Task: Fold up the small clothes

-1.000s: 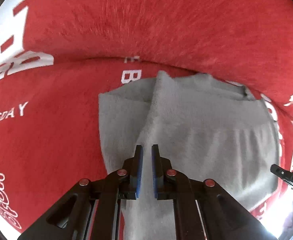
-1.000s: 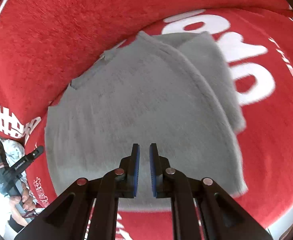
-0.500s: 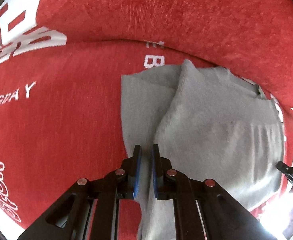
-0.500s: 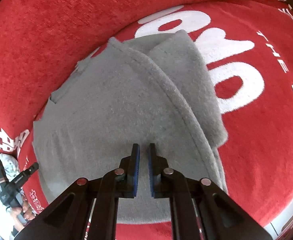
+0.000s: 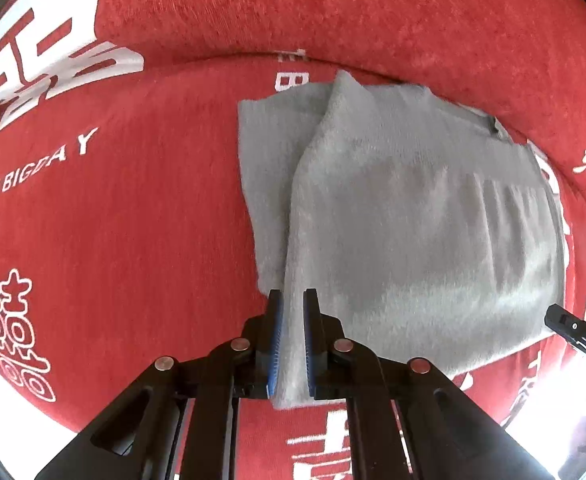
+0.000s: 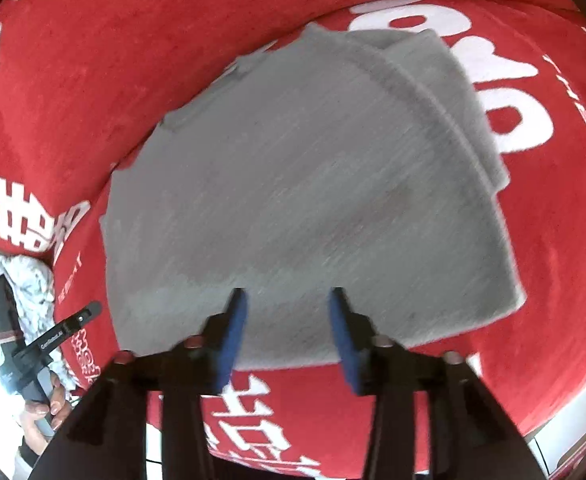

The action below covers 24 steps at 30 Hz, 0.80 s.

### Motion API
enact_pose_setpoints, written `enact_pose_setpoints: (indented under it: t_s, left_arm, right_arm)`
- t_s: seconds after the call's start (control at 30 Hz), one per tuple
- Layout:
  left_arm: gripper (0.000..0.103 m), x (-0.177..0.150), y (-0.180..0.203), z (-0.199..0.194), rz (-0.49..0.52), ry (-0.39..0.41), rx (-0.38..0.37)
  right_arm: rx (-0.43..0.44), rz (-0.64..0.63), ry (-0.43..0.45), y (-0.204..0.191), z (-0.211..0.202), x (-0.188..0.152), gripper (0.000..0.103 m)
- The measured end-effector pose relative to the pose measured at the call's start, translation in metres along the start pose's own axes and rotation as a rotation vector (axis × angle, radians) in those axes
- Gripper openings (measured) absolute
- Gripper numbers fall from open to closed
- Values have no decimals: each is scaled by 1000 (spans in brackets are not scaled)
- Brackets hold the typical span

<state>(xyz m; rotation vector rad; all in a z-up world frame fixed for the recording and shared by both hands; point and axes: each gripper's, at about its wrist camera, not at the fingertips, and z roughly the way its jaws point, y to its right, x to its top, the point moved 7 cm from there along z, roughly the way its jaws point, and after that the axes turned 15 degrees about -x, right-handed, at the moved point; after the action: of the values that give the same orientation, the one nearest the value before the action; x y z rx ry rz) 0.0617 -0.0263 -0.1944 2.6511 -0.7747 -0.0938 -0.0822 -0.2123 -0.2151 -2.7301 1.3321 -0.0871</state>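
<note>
Currently no containers in either view, just a grey knit garment point(image 5: 413, 216) lying on a red plush cover point(image 5: 125, 240) with white lettering.

Left gripper point(image 5: 292, 336): blue pads nearly together, pinching the garment's near-left corner; a strip of grey cloth runs between the pads and hangs out below them. So it's clamped on the garment.

Right gripper point(image 6: 289, 332): jaws have just been opening and now stand well apart, over the garment's near edge. Nothing pinched; the pads don't press on the cloth.

Garment state: folded, one layer lapped over another. In the left wrist view a narrower under-layer sticks out along the left side. In the right wrist view the lower layer shows at the far right as a stepped edge. Far edge sits close to where the red cover rises up behind.

Hard to read:
- right wrist view is motion-blurred, knit texture smeared
- the person's hand point(image 6: 43, 408) on the left gripper's handle is cut off at the lower-left edge
- a pale patterned cloth point(image 6: 25, 280) behind it, partly hidden
- right gripper's tip only just enters the left wrist view at the right edge
- bright glare washes out the lower-right corners
</note>
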Motion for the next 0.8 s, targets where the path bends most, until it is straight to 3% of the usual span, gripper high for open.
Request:
enact_pose_setpoints:
  t_s: [0.37, 0.53, 0.6, 0.63, 0.8]
  left_arm:
    - [10, -29, -4, 6, 15, -77, 48]
    - [10, -41, -6, 12, -4, -96, 13]
    - [56, -44, -9, 14, -9, -107, 18]
    - [103, -45, -11, 14, -16, -106, 37]
    - [102, -47, -10, 7, 17, -92, 60]
  right_arm:
    - [31, -44, -83, -40, 15, -50, 62]
    - [35, -66, -102, -56, 20, -65, 64]
    - [41, -73, -108, -61, 21, -68, 68]
    - [47, -77, -111, -64, 21, -70, 70]
    - [55, -85, -121, -75, 24, -74, 70]
